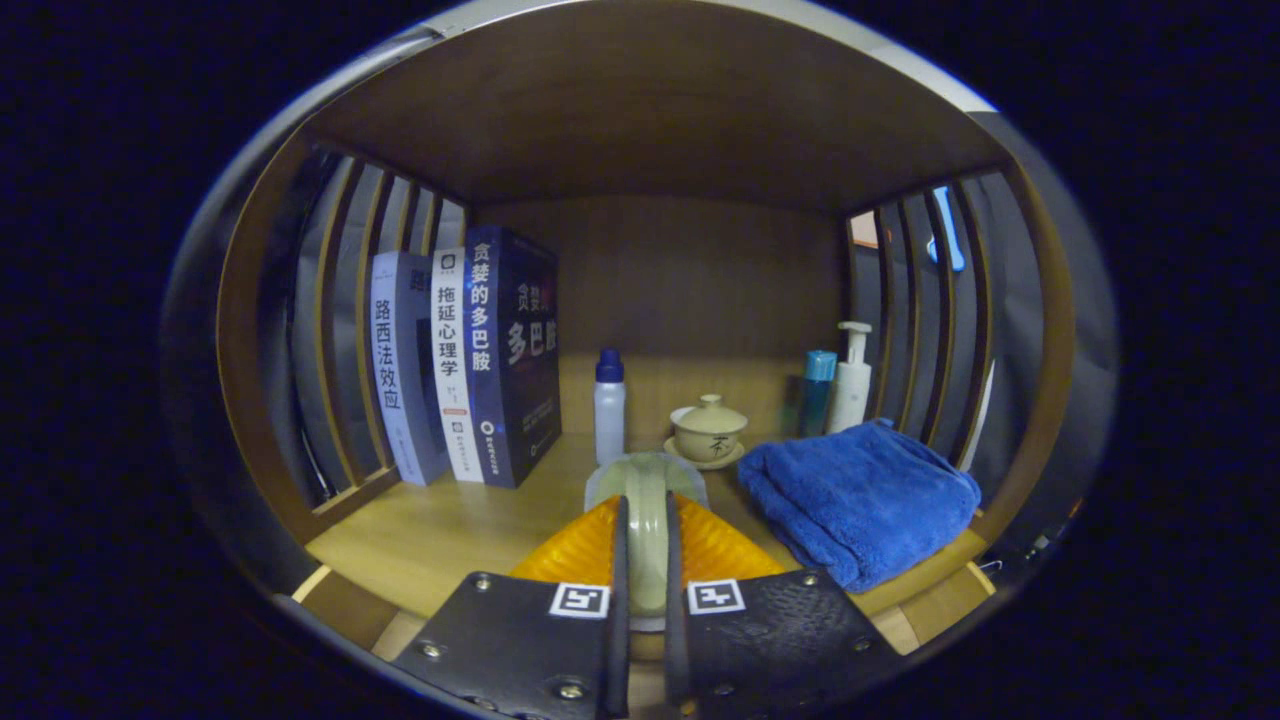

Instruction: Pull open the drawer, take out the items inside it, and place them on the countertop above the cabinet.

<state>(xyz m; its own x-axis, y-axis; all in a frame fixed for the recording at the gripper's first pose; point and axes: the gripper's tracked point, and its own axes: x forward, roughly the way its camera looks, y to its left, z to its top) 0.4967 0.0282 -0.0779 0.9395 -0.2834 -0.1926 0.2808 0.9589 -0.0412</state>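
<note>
Tape roll (646, 520) sits clamped edgewise in the jaws of the gripper (646, 580), carried over the tabletop (440, 530); next, I'd judge, lower and release it.

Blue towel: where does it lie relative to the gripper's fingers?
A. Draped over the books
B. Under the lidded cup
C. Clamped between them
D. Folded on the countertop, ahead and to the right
D. The blue towel lies folded on the countertop, right of the gripper, whose fingers are shut on a pale green roll.
</note>
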